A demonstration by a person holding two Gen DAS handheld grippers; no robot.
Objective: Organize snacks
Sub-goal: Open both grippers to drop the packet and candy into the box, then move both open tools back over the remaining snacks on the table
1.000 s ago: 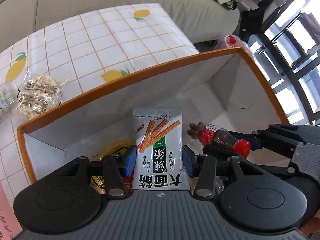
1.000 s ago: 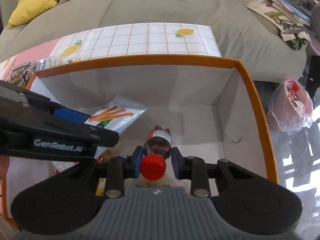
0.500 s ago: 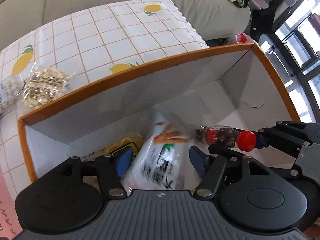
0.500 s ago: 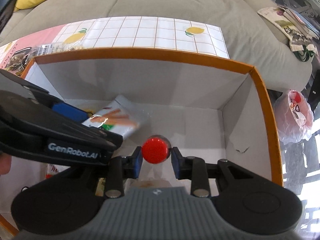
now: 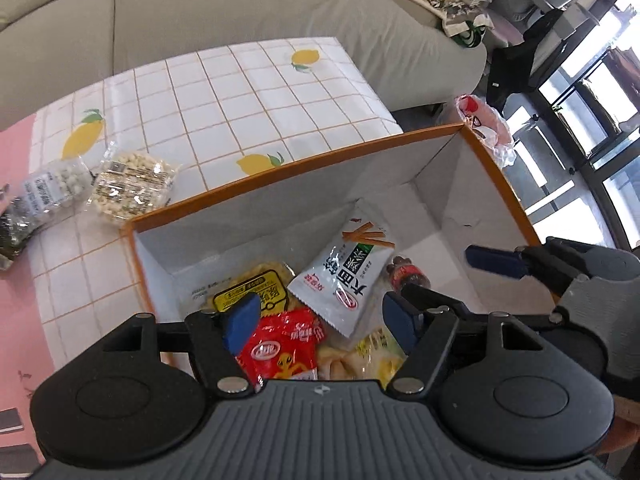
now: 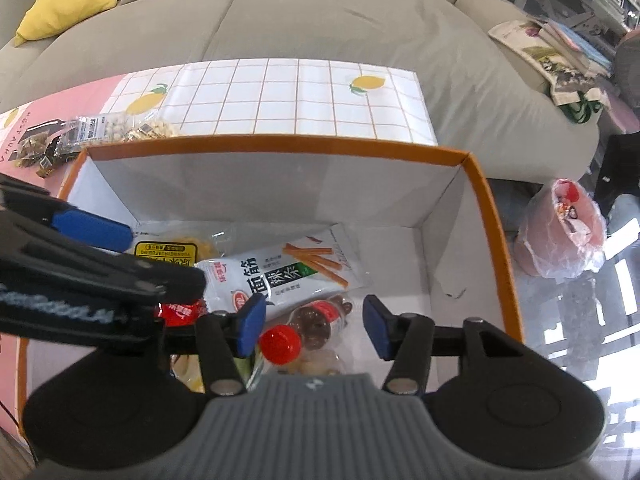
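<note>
An orange-rimmed white box point(image 5: 304, 164) point(image 6: 280, 142) holds snacks. A white snack-stick bag point(image 5: 344, 276) point(image 6: 284, 274) lies loose inside it, next to a small red-capped bottle point(image 6: 308, 326) point(image 5: 408, 274), a red packet point(image 5: 284, 348) and a yellow packet point(image 5: 252, 288). My left gripper point(image 5: 320, 320) is open and empty above the box. My right gripper point(image 6: 314, 328) is open and empty just above the bottle. Each gripper shows in the other's view.
Two clear bags of beans point(image 5: 132, 188) point(image 5: 44, 196) lie on the lemon-patterned tablecloth point(image 5: 248, 92) left of the box. A grey sofa point(image 6: 320, 20) stands behind the table. A pink bin with a bag point(image 6: 560, 232) sits on the floor to the right.
Both grippers opened. The snack-stick bag dropped from the left gripper and the bottle from the right gripper into the box. Both grippers rose and pulled back.
</note>
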